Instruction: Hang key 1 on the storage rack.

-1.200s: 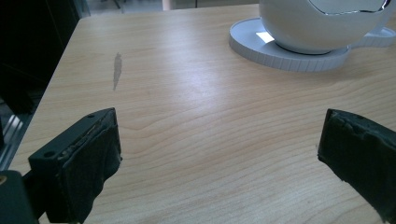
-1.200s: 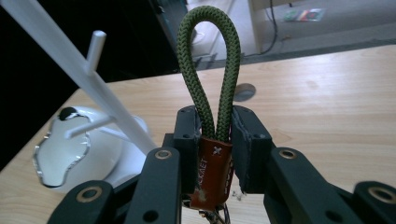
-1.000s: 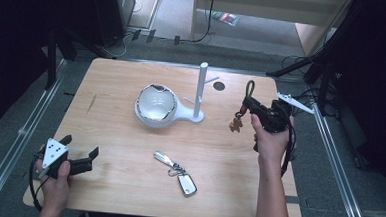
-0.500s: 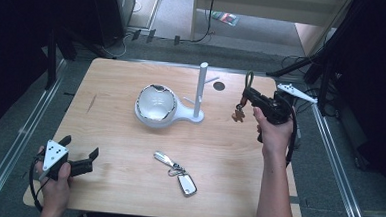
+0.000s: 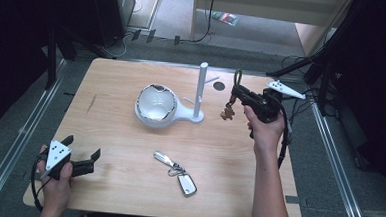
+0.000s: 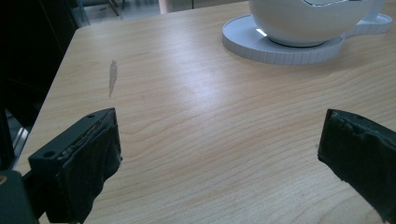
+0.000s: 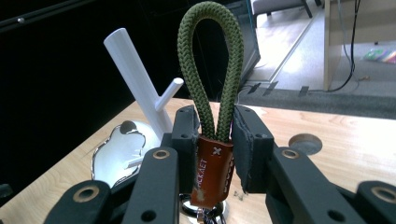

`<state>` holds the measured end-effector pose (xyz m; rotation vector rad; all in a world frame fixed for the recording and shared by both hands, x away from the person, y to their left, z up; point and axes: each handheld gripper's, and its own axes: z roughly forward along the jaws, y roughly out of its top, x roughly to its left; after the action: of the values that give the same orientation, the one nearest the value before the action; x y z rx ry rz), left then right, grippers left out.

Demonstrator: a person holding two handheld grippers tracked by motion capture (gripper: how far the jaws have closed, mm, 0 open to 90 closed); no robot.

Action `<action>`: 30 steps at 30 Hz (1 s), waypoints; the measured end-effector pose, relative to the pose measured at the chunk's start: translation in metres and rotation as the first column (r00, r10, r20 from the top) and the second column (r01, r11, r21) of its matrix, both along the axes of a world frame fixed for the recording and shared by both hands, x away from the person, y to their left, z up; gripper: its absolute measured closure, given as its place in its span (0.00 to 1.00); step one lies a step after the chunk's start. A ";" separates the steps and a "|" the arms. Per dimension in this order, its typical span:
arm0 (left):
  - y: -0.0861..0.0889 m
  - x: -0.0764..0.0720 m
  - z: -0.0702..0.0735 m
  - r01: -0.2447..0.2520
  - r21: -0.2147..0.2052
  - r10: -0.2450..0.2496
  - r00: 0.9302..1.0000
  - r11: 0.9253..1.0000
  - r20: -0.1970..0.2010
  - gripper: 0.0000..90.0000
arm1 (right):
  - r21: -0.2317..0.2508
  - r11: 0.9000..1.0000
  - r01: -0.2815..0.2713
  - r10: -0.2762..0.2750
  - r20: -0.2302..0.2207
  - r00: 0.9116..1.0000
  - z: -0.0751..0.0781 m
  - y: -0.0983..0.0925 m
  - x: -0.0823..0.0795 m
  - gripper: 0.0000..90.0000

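Green-looped keychain (image 7: 211, 88) sits clamped in the right gripper (image 7: 212, 140) beside the white stand (image 5: 200, 91) (left gripper (image 6: 219, 154) gapes wide).

On the table (image 5: 112, 84), the bowl (image 5: 155, 104) sits left of the peg stand (image 5: 201, 91), with the car keys (image 5: 176, 172) nearer the person.

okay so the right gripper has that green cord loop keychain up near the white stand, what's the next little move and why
Probably carry the right gripper on toward the white stand and slip the green cord loop over its side peg. The loop stands upright and open above the jaws, and the peg is bare.
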<state>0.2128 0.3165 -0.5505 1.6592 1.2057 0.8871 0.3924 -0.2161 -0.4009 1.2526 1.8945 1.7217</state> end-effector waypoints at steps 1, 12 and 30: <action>0.000 0.000 0.000 0.000 0.000 0.000 1.000 1.000 0.000 0.00 | -0.006 1.000 -0.001 0.001 0.006 1.000 0.000 0.001 0.000 0.81; 0.001 -0.002 0.000 -0.007 -0.014 0.007 1.000 1.000 0.018 0.00 | 0.008 0.999 -0.035 0.035 0.025 0.999 -0.002 0.013 0.005 0.80; 0.000 -0.001 0.000 -0.003 -0.008 0.003 1.000 1.000 0.015 0.00 | 0.019 0.997 -0.073 0.073 -0.014 0.997 -0.014 0.027 0.012 0.81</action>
<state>0.2116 0.3168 -0.5508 1.6424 1.2006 0.8944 0.4041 -0.1892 -0.4151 1.2197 1.9597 1.7746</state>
